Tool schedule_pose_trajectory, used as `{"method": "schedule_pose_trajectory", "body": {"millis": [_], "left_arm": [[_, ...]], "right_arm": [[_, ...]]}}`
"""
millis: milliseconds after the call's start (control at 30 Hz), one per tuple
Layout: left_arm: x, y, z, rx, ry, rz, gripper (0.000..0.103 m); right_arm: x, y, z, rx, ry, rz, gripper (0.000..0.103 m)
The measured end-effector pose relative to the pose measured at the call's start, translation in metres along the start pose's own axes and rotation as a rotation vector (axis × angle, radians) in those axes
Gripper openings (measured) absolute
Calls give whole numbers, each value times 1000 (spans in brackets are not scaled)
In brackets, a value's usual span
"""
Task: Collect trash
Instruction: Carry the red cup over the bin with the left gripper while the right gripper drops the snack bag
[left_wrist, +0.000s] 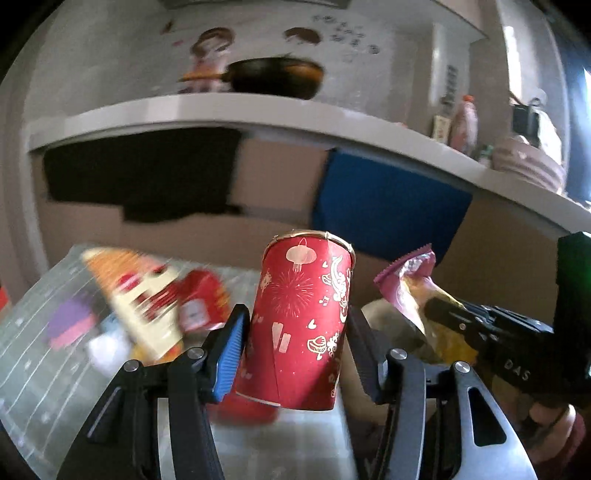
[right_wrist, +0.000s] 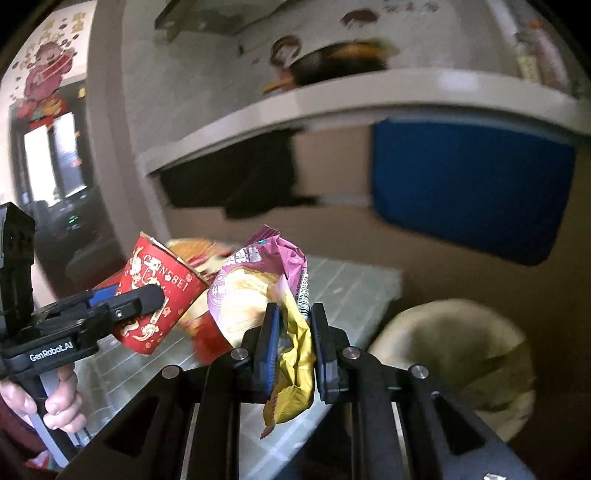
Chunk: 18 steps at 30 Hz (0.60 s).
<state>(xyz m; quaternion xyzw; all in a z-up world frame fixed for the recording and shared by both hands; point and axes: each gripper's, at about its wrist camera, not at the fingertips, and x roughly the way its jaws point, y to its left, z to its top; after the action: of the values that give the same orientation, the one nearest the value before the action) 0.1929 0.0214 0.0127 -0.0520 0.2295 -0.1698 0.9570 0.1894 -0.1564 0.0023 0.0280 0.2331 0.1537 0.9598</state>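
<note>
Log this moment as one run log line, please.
left gripper: shut on red paper cup | right gripper: shut on pink and yellow snack wrapper | both held above table | more litter on it

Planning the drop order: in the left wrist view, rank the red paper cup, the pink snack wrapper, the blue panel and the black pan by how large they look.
1. blue panel
2. red paper cup, though nearness to the camera inflates it
3. black pan and pink snack wrapper look alike; the wrapper is partly hidden, so unranked.

Crumpled snack wrapper (right_wrist: 291, 325) between right gripper (right_wrist: 293, 347) fingers (right_wrist: 267, 347)
</note>
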Motion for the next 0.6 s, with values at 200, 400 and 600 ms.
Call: {"method": "schedule_pose_trajectory", "body": {"millis": [200, 400, 600], "left_arm": [[66, -52, 7, 6, 49, -105, 54], [133, -75, -10, -30, 201, -166, 55], [173, -90, -20, -21, 271, -198, 55]], "right_arm": [[-13, -57, 6, 34, -29, -158, 16], [1, -114, -5, 137, 8, -230, 16], [16, -144, -21, 195, 52, -248, 16]]}}
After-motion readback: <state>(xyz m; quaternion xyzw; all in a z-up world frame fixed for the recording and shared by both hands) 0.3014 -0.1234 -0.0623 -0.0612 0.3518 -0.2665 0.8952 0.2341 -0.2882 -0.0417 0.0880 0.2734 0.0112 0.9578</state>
